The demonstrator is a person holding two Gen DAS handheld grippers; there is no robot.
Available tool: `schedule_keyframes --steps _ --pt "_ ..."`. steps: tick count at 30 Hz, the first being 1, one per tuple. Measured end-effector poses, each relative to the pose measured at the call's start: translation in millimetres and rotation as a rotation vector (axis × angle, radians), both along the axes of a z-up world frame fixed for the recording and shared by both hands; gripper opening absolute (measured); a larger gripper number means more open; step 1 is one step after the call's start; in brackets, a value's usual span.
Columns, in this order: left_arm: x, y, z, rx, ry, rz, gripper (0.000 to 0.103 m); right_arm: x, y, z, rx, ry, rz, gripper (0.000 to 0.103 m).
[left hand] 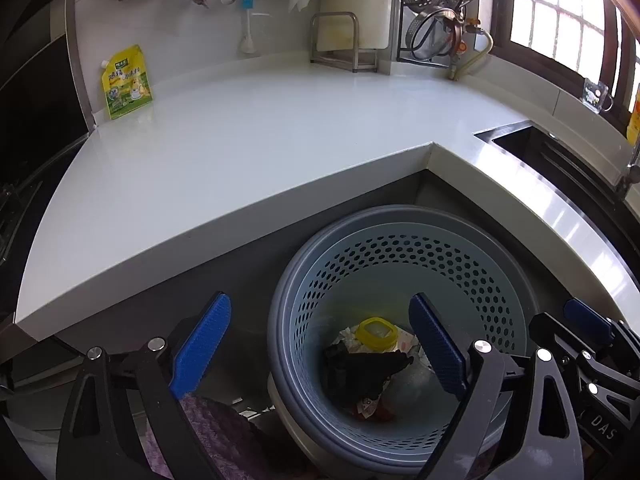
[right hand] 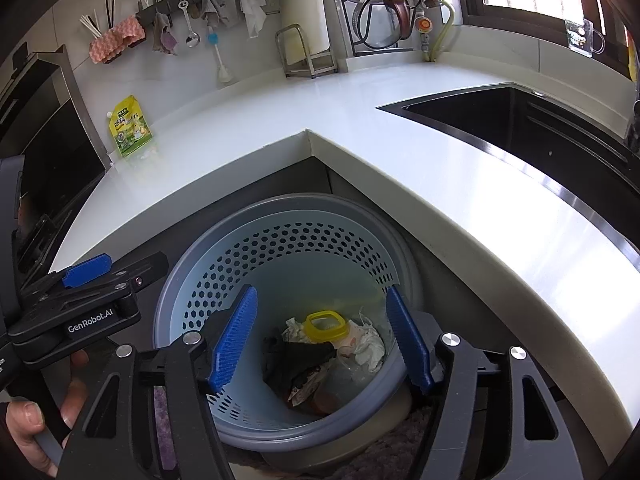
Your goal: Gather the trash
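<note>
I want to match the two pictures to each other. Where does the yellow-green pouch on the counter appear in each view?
Left wrist view: the yellow-green pouch stands at upper left, against the wall at the far-left end of the white countertop.
Right wrist view: the pouch is left of centre in the upper half, at the same wall.
Shared landmark: the blue perforated bin below the counter corner.

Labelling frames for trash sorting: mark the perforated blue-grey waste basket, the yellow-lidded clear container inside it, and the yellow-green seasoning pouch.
Perforated blue-grey waste basket (right hand: 304, 248): right wrist view, far inner wall.
Yellow-lidded clear container (right hand: 325, 325): right wrist view, lid.
Yellow-green seasoning pouch (left hand: 127, 83): left wrist view, front face.
</note>
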State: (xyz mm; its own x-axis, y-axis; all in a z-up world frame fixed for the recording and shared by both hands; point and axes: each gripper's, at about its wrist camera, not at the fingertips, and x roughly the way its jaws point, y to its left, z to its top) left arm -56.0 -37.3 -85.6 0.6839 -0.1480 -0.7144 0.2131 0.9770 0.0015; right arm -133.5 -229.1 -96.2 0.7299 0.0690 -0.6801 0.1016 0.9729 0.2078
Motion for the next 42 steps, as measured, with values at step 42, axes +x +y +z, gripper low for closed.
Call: schedule_keyframes --steps 42 --pt "2.8 7.5 -7.2 0.014 0.022 0.025 0.096 -0.6 -2.3 -1.0 -0.007 0.007 -0.018 0.066"
